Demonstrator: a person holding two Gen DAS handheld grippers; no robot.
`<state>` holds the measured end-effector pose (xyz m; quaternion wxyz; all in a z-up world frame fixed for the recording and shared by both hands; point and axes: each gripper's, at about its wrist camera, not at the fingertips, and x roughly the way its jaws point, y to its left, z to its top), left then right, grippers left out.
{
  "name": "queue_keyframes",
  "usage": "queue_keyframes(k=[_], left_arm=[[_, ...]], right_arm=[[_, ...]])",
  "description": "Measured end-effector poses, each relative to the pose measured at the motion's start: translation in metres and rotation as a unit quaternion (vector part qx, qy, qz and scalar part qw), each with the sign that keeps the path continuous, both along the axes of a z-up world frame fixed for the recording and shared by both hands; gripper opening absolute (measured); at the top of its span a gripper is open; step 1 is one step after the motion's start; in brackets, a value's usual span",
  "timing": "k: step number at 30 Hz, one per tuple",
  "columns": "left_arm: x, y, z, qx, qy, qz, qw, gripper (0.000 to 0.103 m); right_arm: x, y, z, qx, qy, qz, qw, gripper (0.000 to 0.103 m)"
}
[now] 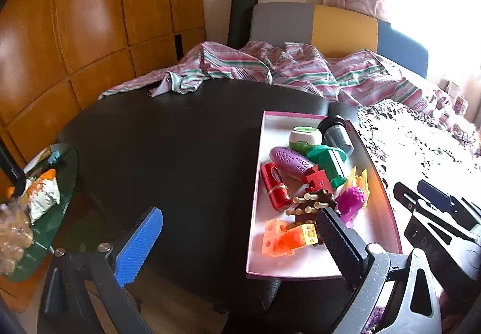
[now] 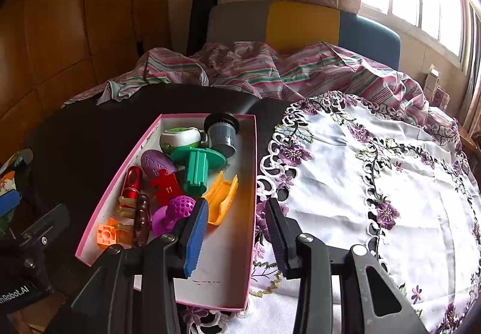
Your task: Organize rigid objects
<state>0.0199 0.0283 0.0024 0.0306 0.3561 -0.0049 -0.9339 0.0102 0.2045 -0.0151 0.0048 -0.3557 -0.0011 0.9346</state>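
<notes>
Left gripper (image 1: 237,247) wide open, empty | right gripper (image 2: 237,232) slightly parted, empty | box (image 2: 251,214) lengthwise away from camera

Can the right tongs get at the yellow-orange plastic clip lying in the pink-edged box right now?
Probably yes. The right tongs stand open and empty just short of the yellow-orange plastic clip, which lies on the bare side of the pink-edged box. Only the purple bumpy toy sits close beside it.

A lived-in bedroom: striped bedding (image 2: 270,69) rumpled below wooden wardrobe doors (image 1: 90,18) and beside a curtained window (image 2: 421,3).
</notes>
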Motion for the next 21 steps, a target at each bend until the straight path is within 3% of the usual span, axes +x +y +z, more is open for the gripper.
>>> queue_keyframes(k=[21], left_arm=[[0.0064, 0.0013, 0.0078, -0.006, 0.017, 0.005, 0.9998, 0.1]], right_arm=[[0.0026, -0.0044, 0.008, 0.003, 0.012, 0.001, 1.0, 0.039]])
